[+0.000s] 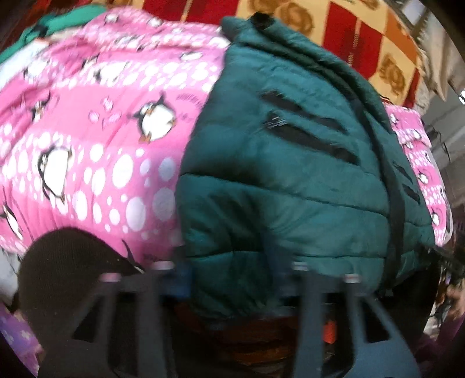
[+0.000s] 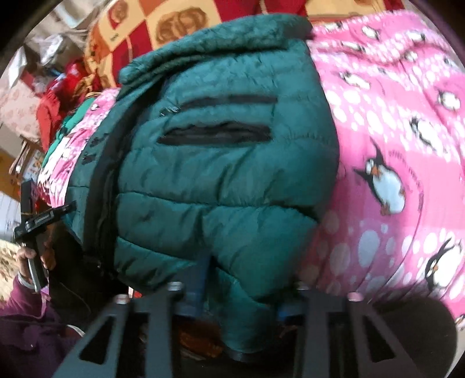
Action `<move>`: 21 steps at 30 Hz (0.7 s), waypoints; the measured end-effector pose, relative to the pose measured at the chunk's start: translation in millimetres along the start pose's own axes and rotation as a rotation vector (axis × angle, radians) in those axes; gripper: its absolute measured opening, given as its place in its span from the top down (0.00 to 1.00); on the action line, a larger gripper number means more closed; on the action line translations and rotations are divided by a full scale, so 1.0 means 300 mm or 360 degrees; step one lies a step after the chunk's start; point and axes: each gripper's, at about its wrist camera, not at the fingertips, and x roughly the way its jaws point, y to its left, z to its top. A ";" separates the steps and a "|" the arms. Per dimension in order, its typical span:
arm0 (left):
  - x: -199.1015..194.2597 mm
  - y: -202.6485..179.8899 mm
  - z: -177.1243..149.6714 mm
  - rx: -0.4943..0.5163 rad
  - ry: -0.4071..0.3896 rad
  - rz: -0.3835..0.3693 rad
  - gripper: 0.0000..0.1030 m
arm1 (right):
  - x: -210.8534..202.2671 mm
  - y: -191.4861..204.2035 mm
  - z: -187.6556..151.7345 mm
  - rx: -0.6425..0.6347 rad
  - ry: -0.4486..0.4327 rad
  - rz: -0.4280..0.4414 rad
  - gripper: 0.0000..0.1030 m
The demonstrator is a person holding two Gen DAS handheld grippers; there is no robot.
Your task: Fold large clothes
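A dark green puffer jacket [image 1: 290, 174] [image 2: 218, 174] lies bunched on a pink penguin-print blanket [image 1: 101, 145] [image 2: 392, 116], with black zip pockets facing up. In the left wrist view my left gripper [image 1: 238, 276] is at the jacket's near edge, and padded fabric fills the gap between its blue-padded fingers. My right gripper [image 2: 242, 299] is shut on a thick fold of the same near edge, which bulges up between its pads. The very tips of both grippers are partly buried in cloth and blurred.
A red and yellow checked blanket [image 1: 348, 37] [image 2: 151, 26] lies behind the jacket. A dark rounded object [image 1: 66, 276] [image 2: 421, 328] sits near me on the pink blanket. A hand [image 2: 29, 256] in a purple sleeve shows at the left of the right wrist view. Teal cloth [image 1: 58, 20] lies at the far left.
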 end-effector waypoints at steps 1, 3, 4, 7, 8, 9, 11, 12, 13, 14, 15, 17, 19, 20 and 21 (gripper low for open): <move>-0.015 -0.015 0.002 0.0034 -0.0029 0.0028 0.82 | -0.011 0.010 0.006 -0.0023 -0.0014 -0.0003 0.78; -0.044 -0.037 0.010 0.0071 -0.0071 0.0040 0.87 | -0.057 0.026 0.026 -0.0068 -0.0075 0.0022 0.80; -0.055 -0.042 0.016 0.0073 -0.0083 0.0034 0.88 | -0.084 0.036 0.039 -0.0086 -0.0109 0.0041 0.80; -0.095 -0.054 0.037 0.0077 -0.0140 0.0035 0.89 | -0.141 0.050 0.065 -0.0113 -0.0187 0.0063 0.80; -0.109 -0.057 0.044 0.0078 -0.0161 0.0039 0.89 | -0.158 0.059 0.076 -0.0122 -0.0211 0.0064 0.80; -0.121 -0.056 0.048 0.0080 -0.0179 0.0042 0.89 | -0.171 0.067 0.086 -0.0131 -0.0231 0.0062 0.80; -0.144 -0.067 0.058 0.0095 -0.0218 0.0059 0.89 | -0.191 0.070 0.094 -0.0138 -0.0256 0.0058 0.80; -0.157 -0.070 0.061 0.0104 -0.0234 0.0063 0.89 | -0.196 0.065 0.097 -0.0137 -0.0262 0.0059 0.80; -0.167 -0.073 0.067 0.0108 -0.0246 0.0069 0.89 | -0.201 0.065 0.102 -0.0131 -0.0272 0.0061 0.80; -0.175 -0.077 0.075 0.0110 -0.0252 0.0075 0.89 | -0.203 0.060 0.109 -0.0128 -0.0277 0.0062 0.80; -0.176 -0.084 0.084 0.0112 -0.0254 0.0079 0.89 | -0.206 0.060 0.111 -0.0125 -0.0285 0.0059 0.80; -0.180 -0.090 0.092 0.0118 -0.0262 0.0091 0.89 | -0.215 0.049 0.111 -0.0124 -0.0299 0.0059 0.80; -0.184 -0.095 0.095 0.0129 -0.0271 0.0102 0.89 | -0.217 0.048 0.117 -0.0120 -0.0313 0.0062 0.80; -0.186 -0.097 0.099 0.0131 -0.0278 0.0109 0.89 | -0.220 0.045 0.119 -0.0114 -0.0320 0.0066 0.80; -0.190 -0.098 0.100 0.0130 -0.0285 0.0113 0.89 | -0.223 0.040 0.120 -0.0112 -0.0325 0.0068 0.80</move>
